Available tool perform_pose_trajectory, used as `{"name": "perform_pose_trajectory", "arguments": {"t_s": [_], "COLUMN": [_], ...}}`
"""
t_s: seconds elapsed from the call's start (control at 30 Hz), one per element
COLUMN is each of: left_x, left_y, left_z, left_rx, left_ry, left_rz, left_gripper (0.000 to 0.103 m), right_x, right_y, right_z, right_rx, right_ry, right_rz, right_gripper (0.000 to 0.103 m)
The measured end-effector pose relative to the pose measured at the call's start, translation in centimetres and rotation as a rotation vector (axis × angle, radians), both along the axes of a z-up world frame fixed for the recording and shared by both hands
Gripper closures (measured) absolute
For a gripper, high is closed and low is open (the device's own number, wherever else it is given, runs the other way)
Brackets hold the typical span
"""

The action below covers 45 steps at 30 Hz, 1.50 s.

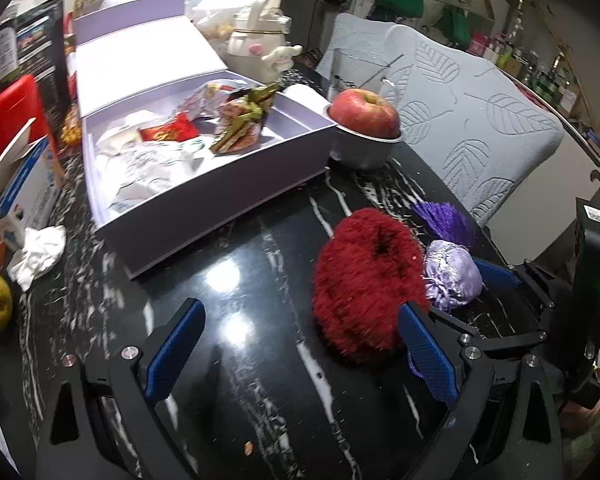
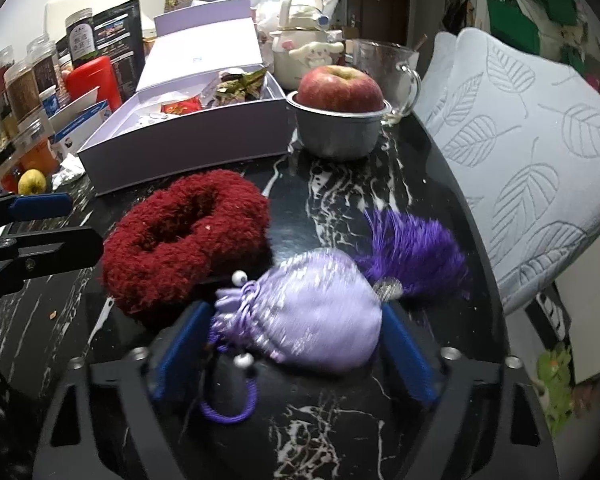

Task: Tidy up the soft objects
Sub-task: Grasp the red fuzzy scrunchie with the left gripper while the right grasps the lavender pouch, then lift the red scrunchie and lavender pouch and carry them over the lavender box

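Centrally, shiny lilac satin drawstring pouch [image 2: 312,312], plump and gathered at the neck, with twisted purple cord [image 2: 224,412] and white beads, lying on glossy black white-veined marble tabletop [image 2: 340,432]. Sitting between the blue textured pads [image 2: 408,356] of the right gripper [image 2: 296,356]; jaws wide, contact with the pouch unclear. Attached purple fringed tassel [image 2: 416,256] fanned out behind. Just left, fuzzy dark-red ring-shaped plush scrunchie [image 2: 184,236], touching the pouch's neck. Left gripper [image 1: 300,348] spread open, empty, right pad at the scrunchie's edge. Farther back, open lavender cardboard box [image 2: 188,140] with crumpled wrappers, red apple [image 2: 340,88] in round grey metal bowl [image 2: 340,136], grey leaf-embossed cushion [image 2: 540,152] to the right.
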State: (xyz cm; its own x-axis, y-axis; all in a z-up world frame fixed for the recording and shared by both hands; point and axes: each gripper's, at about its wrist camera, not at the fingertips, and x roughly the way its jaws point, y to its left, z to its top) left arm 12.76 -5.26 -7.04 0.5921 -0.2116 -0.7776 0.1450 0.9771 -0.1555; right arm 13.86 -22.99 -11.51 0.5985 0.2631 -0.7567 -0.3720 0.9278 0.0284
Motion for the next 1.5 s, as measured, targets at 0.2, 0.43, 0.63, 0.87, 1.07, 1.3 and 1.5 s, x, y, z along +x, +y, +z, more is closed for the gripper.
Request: {"name": "perform_pose_trajectory", "arguments": {"t_s": [0.2, 0.43, 0.63, 0.87, 1.07, 1.3, 1.5], "left_x": [1.0, 2.5, 3.7, 4.1, 3.6, 2.8, 2.8], "left_y": [-1.9, -4.0, -5.5, -5.8, -5.7, -5.5, -5.2], "left_z": [-0.2, -1.5, -2.5, -3.1, -2.8, -2.5, -2.5], "left_rx": [-0.017, -0.009, 0.042, 0.048, 0.052, 0.037, 0.018], "left_ry": [0.005, 0.036, 0.053, 0.072, 0.050, 0.054, 0.069], "left_rz": [-0.071, -0.136, -0.171, -0.177, -0.173, -0.177, -0.171], "left_gripper": [0.004, 0.005, 0.005, 0.033, 0.053, 0.054, 0.054], "right_x": [0.2, 0.5, 0.3, -0.2, -0.5, -0.3, 0.0], "right_y": [-2.0, -4.2, -4.6, -4.9, -5.1, -4.4, -3.0], "right_z": [0.2, 0.4, 0.4, 0.7, 0.7, 0.0, -0.6], "right_rx": [0.017, 0.033, 0.032, 0.036, 0.044, 0.007, -0.054], "right_ry": [0.001, 0.018, 0.022, 0.004, 0.000, 0.014, 0.012], "right_rz": [-0.044, -0.101, -0.113, -0.123, -0.128, -0.125, -0.072], "right_gripper": [0.023, 0.023, 0.023, 0.013, 0.002, 0.001, 0.000]}}
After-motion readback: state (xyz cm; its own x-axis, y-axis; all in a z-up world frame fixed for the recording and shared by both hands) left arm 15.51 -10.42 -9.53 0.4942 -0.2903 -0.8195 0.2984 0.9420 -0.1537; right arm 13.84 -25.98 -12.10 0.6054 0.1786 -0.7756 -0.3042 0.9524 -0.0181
